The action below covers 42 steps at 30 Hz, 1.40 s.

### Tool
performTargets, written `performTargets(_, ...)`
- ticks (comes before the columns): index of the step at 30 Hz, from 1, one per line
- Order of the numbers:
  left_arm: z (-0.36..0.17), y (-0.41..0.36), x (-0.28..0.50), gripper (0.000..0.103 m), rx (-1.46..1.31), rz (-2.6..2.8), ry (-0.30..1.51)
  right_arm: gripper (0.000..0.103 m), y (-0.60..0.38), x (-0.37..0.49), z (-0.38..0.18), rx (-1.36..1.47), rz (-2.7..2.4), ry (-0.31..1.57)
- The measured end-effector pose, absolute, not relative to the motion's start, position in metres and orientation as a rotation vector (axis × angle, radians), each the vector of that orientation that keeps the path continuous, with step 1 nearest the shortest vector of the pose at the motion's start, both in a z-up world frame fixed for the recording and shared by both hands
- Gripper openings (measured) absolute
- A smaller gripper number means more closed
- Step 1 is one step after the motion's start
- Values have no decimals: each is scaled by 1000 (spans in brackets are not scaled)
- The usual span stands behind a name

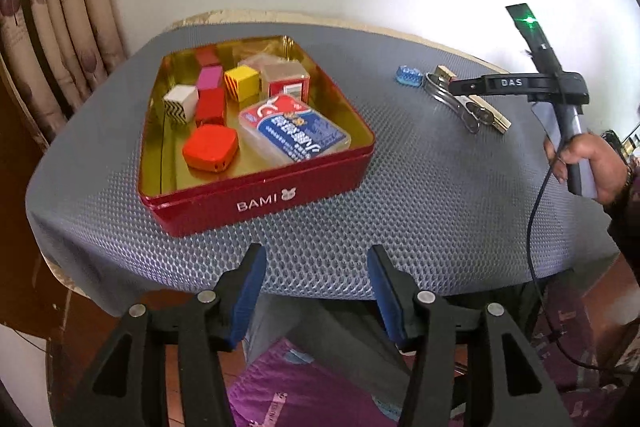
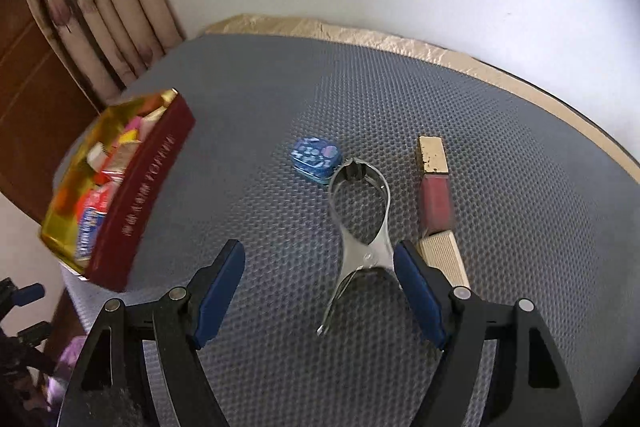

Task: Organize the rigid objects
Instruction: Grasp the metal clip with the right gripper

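Red rectangular metal tin point(image 1: 264, 203): glossy outside, mirror-gold inside. Grey honeycomb-textured mat on the tabletop point(image 2: 500, 131): matt, dimpled. Silver metal spring clamp point(image 2: 366, 223): polished, reflective. Small blue tin point(image 2: 316, 157): glossy print. Blue gripper fingers point(image 2: 218, 293): matt, rubbery pads.

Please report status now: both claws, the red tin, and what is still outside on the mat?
Left claw and right claw open, empty. Red tin part filled. Metal clip, blue tin, lipstick outside.
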State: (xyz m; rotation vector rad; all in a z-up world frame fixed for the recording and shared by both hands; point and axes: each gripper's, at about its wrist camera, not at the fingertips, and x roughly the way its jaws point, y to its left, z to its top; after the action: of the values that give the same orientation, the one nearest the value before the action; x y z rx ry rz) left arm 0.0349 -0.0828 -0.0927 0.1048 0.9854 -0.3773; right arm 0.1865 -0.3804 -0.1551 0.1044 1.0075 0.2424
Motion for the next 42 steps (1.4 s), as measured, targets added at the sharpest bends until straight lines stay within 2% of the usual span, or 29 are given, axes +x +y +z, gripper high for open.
performTargets(3,-95,-81,37,54,92,-379,1001,73,-377,199,-167,60,222,1054)
performTargets(5,-96,-82,37,54,96,-376,1008,64,-374,208,-175,59,225,1092)
performTargets(11,-101,-82,40,54,110,-362,1028,59,-359,217,-191,-20,184,1177)
performTargets(12,-101,-82,39,54,108,-359,1029,56,-356,217,-191,-24,182,1184)
performTargets(13,-101,-81,40,54,105,-355,1029,39,-353,218,-190,-29,175,1184)
performTargets(14,-101,-80,40,54,102,-353,1029,32,-350,216,-188,-35,174,1185)
performTargets(23,-95,-79,36,54,108,-337,992,32,-346,161,-179,29,182,1182)
performTargets(31,-43,-102,43,55,128,-478,881,32,-359,91,-186,82,133,1157)
performTargets(33,-28,-122,63,70,134,-518,876,32,-367,81,-188,113,114,1148)
performTargets(36,-20,-149,102,74,58,-592,949,33,-374,77,-190,148,114,1128)
performTargets(42,-41,-213,207,74,-110,-595,1163,34,-387,71,-191,234,121,1093)
